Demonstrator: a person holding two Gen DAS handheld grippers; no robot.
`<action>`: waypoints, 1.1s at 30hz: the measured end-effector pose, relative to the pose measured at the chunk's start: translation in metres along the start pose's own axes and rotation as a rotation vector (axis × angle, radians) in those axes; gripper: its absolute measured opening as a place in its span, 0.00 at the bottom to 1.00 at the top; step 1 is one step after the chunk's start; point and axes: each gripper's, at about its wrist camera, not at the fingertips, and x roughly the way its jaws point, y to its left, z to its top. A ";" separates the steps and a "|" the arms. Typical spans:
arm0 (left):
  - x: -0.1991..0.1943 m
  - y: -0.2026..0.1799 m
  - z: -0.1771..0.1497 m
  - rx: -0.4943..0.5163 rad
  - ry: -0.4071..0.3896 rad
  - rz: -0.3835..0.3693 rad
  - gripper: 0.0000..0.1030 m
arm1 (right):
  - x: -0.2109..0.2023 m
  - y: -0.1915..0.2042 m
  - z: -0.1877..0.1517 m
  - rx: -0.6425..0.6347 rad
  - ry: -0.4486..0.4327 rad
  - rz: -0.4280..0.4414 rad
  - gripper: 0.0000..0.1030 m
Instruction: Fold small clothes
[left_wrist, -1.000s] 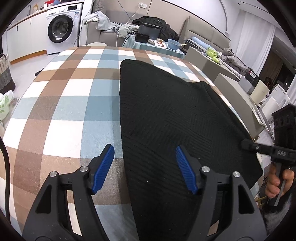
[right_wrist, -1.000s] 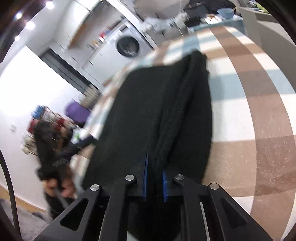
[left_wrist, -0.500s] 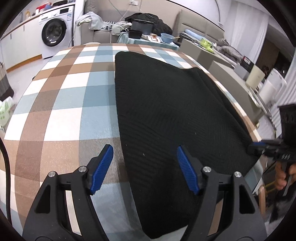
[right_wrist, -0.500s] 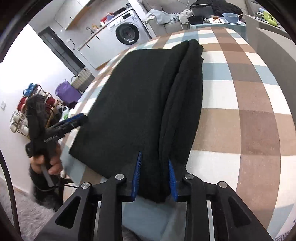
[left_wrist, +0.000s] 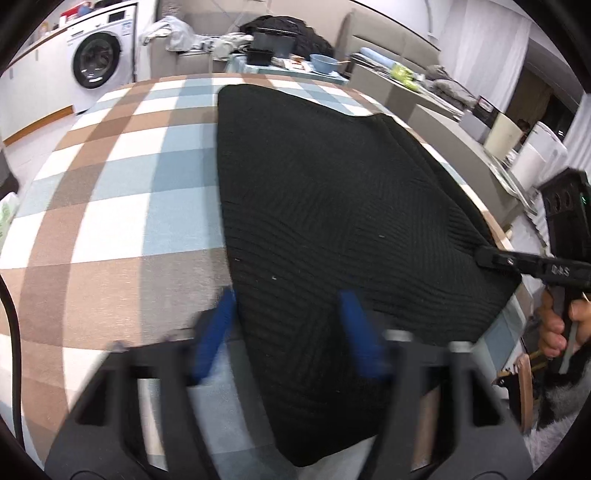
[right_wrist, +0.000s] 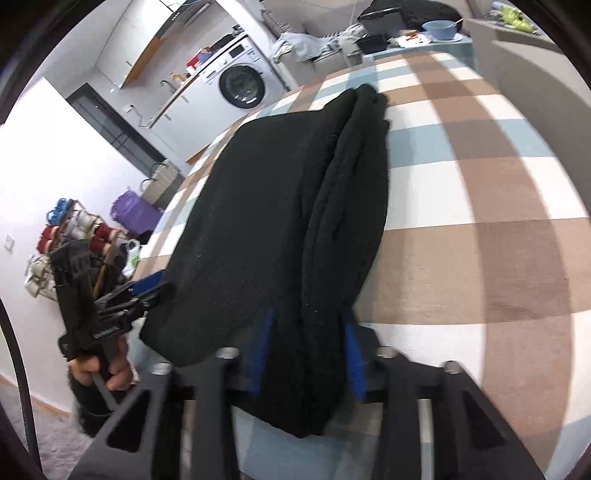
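Right wrist view: right tongs (right_wrist: 308, 347) have widened since 0.5 s ago, now loosely straddling the black knit garment (right_wrist: 280, 206)'s near fold. Left tongs (left_wrist: 290, 332) gape, gripping nothing, over its left edge; bare checked worktop (left_wrist: 110, 192) lies leftward.

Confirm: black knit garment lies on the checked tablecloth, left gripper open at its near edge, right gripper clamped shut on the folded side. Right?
Wrong on the right gripper. The right wrist view shows its jaws apart, straddling the folded side of the black knit garment, not clamped. The rest holds: garment on the checked tablecloth, left gripper open at its near edge.
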 end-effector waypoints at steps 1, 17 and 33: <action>0.000 -0.001 0.000 0.012 -0.007 0.016 0.34 | -0.001 0.002 -0.001 -0.001 -0.005 0.002 0.24; 0.053 0.024 0.086 -0.033 -0.039 0.187 0.31 | 0.053 0.013 0.074 -0.067 -0.066 -0.133 0.24; 0.040 0.032 0.087 -0.049 -0.107 0.229 0.71 | 0.048 0.025 0.077 -0.120 -0.121 -0.208 0.58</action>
